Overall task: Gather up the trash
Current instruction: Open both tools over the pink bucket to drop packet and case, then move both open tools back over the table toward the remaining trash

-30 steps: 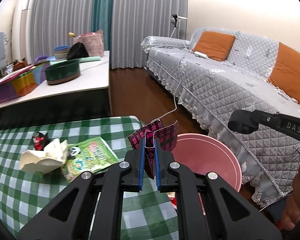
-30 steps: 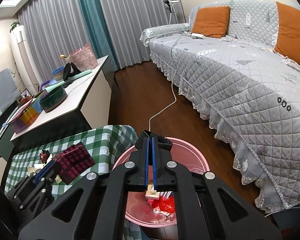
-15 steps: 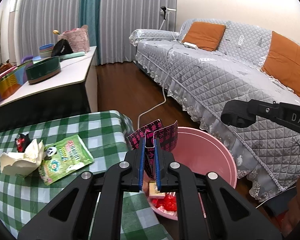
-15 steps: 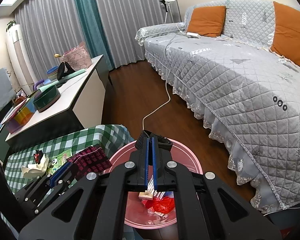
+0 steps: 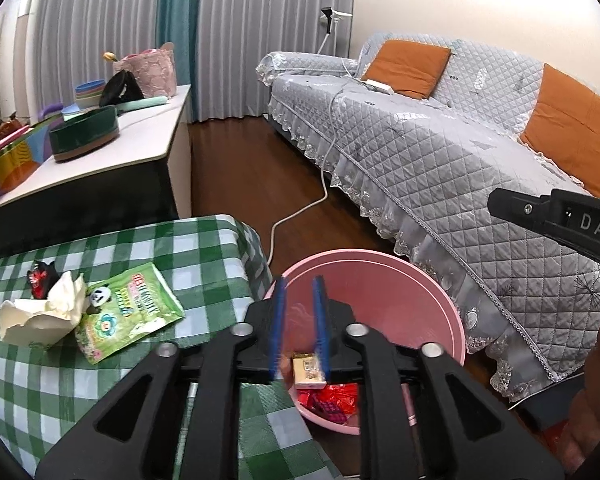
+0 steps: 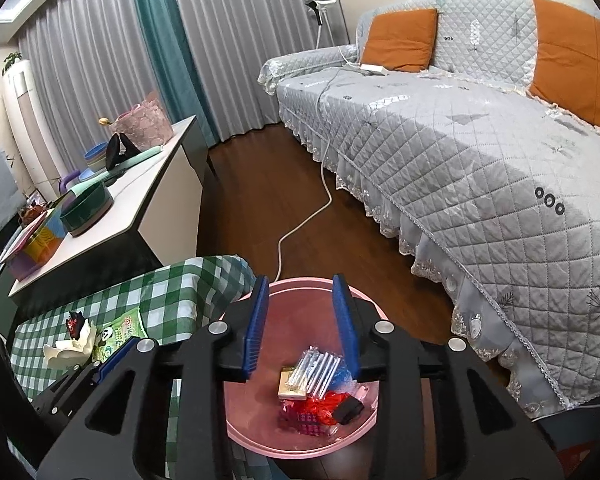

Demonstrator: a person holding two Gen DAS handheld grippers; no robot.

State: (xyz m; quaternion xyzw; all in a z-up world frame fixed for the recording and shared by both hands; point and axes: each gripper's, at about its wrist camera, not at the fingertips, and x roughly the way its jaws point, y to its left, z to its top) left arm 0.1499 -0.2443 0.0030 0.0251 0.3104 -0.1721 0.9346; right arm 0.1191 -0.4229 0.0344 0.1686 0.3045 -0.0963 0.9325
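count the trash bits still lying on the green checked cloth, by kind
crumpled white tissue: 1
green panda snack packet: 1
small red and black wrapper: 1
total: 3

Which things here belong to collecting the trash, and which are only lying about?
For the job: pink bin, crumpled tissue, green snack packet, black-red wrapper.

Lying about: green bowl, pink basket, orange cushions, white cable.
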